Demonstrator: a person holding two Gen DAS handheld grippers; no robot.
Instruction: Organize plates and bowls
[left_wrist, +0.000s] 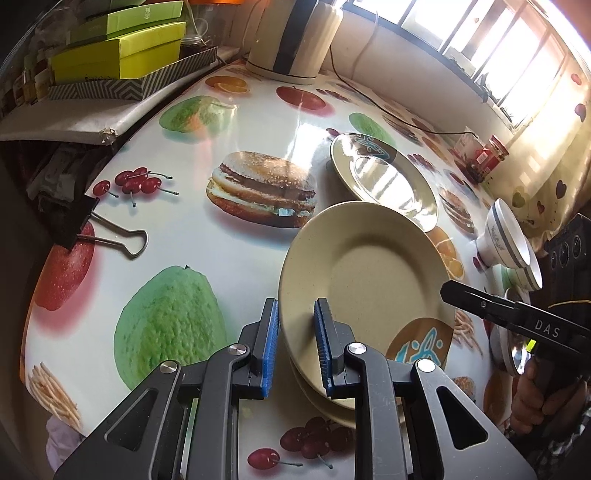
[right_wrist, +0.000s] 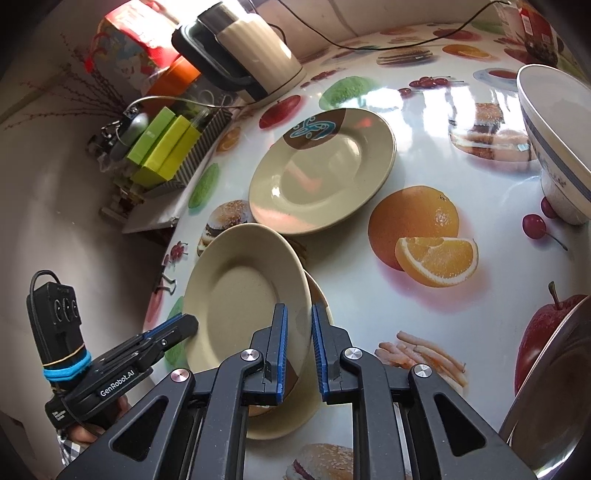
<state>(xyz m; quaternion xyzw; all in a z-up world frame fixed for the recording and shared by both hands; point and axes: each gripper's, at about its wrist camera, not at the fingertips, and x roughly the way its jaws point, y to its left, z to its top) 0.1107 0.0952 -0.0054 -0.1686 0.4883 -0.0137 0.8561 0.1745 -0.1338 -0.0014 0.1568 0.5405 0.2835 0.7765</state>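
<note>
A beige plate (left_wrist: 369, 280) (right_wrist: 243, 295) is held tilted above another beige plate (left_wrist: 325, 402) (right_wrist: 321, 295) on the fruit-print table. My left gripper (left_wrist: 295, 343) straddles its near rim, jaws slightly apart around the edge. My right gripper (right_wrist: 298, 350) straddles the opposite rim, jaws close on it. A third beige plate (left_wrist: 384, 173) (right_wrist: 325, 170) with a brown and blue logo lies further back. White bowls with blue bands (left_wrist: 506, 236) (right_wrist: 554, 140) stand at the right.
A cream kettle (left_wrist: 295, 40) (right_wrist: 247, 51) with a cord stands at the back. Green boxes (left_wrist: 118, 51) (right_wrist: 162, 147) sit on a side shelf. A binder clip (left_wrist: 92, 229) grips the table edge. A metal dish (right_wrist: 554, 391) lies at the near right. A red jar (left_wrist: 491, 155) stands by the window.
</note>
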